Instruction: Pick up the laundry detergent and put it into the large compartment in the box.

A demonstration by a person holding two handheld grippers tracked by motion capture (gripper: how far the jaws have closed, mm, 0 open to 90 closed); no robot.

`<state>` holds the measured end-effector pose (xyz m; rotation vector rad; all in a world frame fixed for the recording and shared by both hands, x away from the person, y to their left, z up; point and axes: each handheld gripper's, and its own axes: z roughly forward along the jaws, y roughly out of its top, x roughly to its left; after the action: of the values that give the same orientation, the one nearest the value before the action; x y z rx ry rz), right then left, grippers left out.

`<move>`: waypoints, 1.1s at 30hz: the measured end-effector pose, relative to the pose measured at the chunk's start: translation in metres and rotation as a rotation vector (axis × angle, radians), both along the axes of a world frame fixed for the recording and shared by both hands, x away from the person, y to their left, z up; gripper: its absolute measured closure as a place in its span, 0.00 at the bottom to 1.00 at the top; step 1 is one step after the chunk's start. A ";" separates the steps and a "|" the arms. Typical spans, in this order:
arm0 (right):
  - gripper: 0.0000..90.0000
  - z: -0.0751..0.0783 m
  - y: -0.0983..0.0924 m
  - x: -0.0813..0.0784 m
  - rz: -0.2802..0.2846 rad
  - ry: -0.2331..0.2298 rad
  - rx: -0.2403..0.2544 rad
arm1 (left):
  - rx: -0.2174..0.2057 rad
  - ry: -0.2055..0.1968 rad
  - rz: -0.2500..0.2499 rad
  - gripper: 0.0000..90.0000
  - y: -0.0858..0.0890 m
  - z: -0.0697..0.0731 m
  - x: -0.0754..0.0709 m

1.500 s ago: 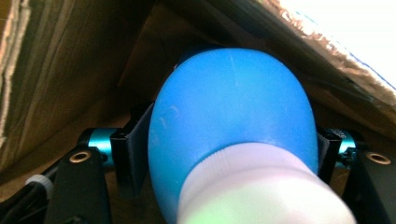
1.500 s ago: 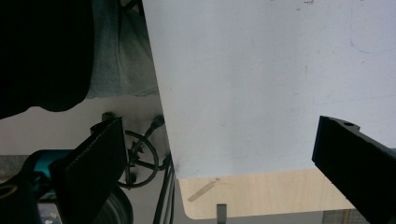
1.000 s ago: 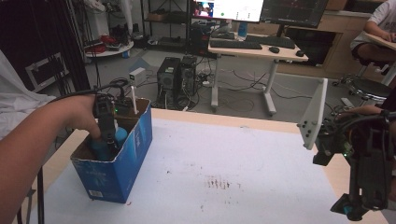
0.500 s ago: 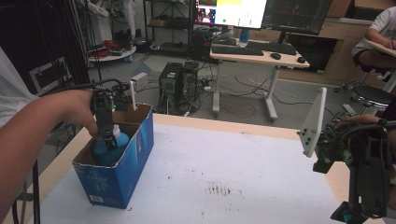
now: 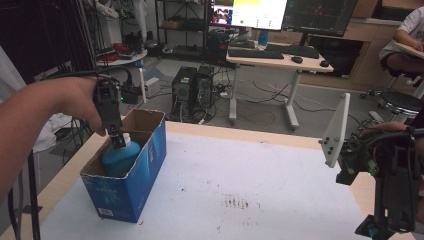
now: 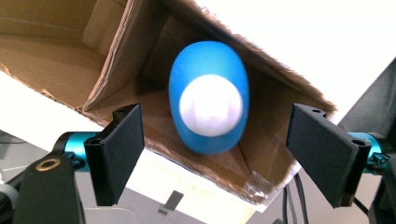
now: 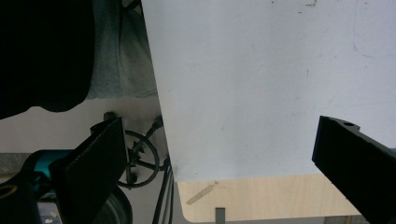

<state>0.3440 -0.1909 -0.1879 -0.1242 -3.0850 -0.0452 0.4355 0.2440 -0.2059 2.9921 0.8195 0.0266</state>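
Left gripper (image 6: 212, 140), jaws wide apart and empty, hangs directly above a blue white-capped plastic bottle (image 6: 208, 95) standing inside a blue open-topped cardboard box (image 5: 142, 167). Judged step: bottle transfer; either descent to grasp or retreat follows. Right gripper (image 7: 233, 163), also wide and empty, idles.

Box (image 6: 60, 60): raw brown cardboard inside, rough torn edges; bottle (image 6: 208, 103): smooth matt blue plastic, white cap; desk (image 7: 261, 84): matt white top, pale wood edge.

No text, label, brand or number can be read anywhere: the small white label on the blue box (image 5: 106, 212) is too blurred to make out.
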 end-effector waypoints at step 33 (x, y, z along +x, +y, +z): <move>0.03 -0.011 0.008 0.004 0.014 0.020 0.000 | 0.022 -0.052 -0.393 0.02 -0.126 0.001 -0.035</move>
<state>0.3475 -0.1833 -0.1986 -0.1023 -3.0657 -0.0435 0.4002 0.1176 -0.2054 3.0978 0.2180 0.0998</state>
